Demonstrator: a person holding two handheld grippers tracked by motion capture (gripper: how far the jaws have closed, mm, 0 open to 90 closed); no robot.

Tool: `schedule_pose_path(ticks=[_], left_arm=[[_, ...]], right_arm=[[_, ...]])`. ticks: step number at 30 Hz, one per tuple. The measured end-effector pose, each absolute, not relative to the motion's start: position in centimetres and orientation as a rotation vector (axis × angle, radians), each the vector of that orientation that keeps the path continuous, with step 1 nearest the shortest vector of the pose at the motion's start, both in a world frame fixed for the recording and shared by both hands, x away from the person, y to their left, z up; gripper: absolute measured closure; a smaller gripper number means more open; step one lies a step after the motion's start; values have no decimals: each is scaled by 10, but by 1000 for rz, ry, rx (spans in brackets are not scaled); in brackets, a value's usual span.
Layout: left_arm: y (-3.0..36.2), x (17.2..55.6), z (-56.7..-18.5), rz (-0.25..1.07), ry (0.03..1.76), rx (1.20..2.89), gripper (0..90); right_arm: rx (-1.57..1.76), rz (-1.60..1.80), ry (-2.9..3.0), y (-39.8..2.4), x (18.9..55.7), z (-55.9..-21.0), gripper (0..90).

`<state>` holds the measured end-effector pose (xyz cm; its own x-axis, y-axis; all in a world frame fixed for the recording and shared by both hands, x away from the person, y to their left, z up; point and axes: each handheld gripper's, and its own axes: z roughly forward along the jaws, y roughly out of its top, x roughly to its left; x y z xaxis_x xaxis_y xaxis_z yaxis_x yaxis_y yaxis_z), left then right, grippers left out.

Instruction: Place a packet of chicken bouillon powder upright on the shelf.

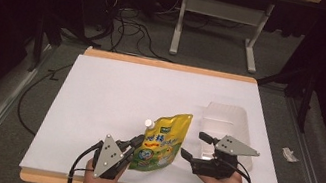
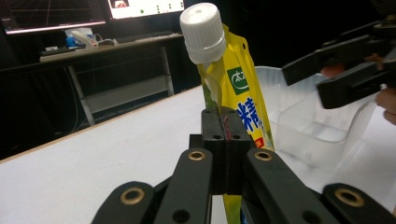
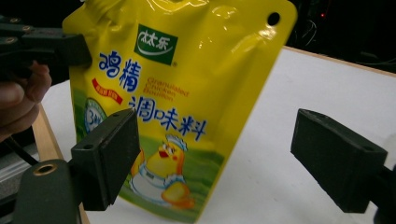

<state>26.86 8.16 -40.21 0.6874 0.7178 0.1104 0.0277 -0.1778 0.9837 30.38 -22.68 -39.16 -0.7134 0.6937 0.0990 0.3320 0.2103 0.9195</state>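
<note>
A yellow seasoning pouch (image 1: 162, 142) with a white screw cap (image 1: 148, 123) is held upright above the white table. My left gripper (image 1: 138, 141) is shut on the pouch's left edge below the cap; in the left gripper view its jaws (image 2: 226, 126) pinch the seam of the pouch (image 2: 243, 88) under the cap (image 2: 202, 32). My right gripper (image 1: 194, 145) is open just right of the pouch. In the right gripper view the pouch (image 3: 173, 93) stands ahead of the wide-open gripper (image 3: 224, 149), behind its left pad, untouched.
A clear plastic tray (image 1: 227, 118) sits on the table at the right, behind the right gripper; it also appears in the left gripper view (image 2: 317, 126). The white table sheet (image 1: 115, 93) has a wooden border. Cables and a desk frame lie on the floor beyond.
</note>
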Motion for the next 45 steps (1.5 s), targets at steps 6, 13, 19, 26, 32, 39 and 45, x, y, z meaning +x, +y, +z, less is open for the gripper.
schedule_pose_path(ticks=[6, 13, 19, 26, 32, 39, 45], left_arm=[[82, 268, -402, 688, 602, 1656, 900], [82, 265, -402, 684, 557, 1658, 900], [83, 266, -402, 682, 559, 1661, 900], [88, 273, -403, 672, 597, 1658, 900], [85, 279, -406, 678, 611, 1661, 900], [80, 295, -411, 699, 624, 1679, 900], [78, 306, -421, 677, 641, 1732, 900]], right_arm=[[990, 1530, 2172, -215, 319, -392, 160], [1038, 1562, 2210, -206, 332, -392, 184], [1045, 1614, 2244, -203, 334, -393, 354], [1010, 1629, 2182, -214, 326, -394, 692], [921, 1601, 2137, -220, 313, -389, 900], [864, 1583, 2100, -223, 304, -383, 900], [830, 1568, 2111, -221, 296, -385, 900]])
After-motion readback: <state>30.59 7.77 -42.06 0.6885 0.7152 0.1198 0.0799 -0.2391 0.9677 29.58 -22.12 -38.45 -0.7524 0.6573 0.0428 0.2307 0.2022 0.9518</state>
